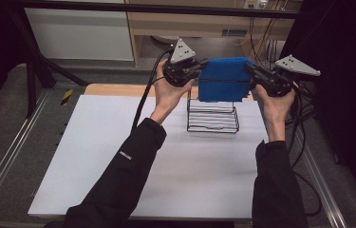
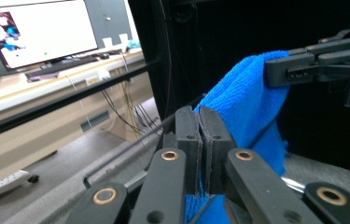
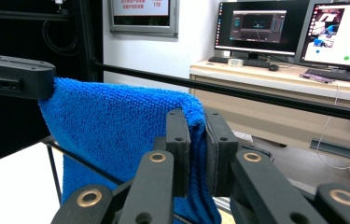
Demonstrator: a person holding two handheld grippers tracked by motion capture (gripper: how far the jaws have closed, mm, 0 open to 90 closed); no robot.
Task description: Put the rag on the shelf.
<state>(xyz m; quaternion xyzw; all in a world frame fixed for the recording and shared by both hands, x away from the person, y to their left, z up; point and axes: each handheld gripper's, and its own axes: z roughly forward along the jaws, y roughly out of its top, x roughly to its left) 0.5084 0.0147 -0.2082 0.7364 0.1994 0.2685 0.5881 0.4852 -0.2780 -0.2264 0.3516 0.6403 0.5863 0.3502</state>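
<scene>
A folded blue cloth (image 1: pixel 224 79) hangs stretched between my two grippers, above a black wire rack (image 1: pixel 212 116) on the white table. My left gripper (image 1: pixel 199 69) is shut on the cloth's left top corner, and my right gripper (image 1: pixel 250 70) is shut on its right top corner. In the left gripper view the jaws (image 2: pixel 199 140) pinch the blue cloth (image 2: pixel 247 102), with the other gripper clamped on its far corner. In the right gripper view the jaws (image 3: pixel 196 140) squeeze the cloth's edge (image 3: pixel 116 126), which drapes over the rack's top wire (image 3: pixel 84 163).
The rack stands near the far edge of the white table top (image 1: pixel 118 161). A black frame bar (image 1: pixel 166 8) runs across behind the table. Cables (image 1: pixel 142 99) trail from both grippers. Desks with monitors (image 3: pixel 261 28) stand beyond.
</scene>
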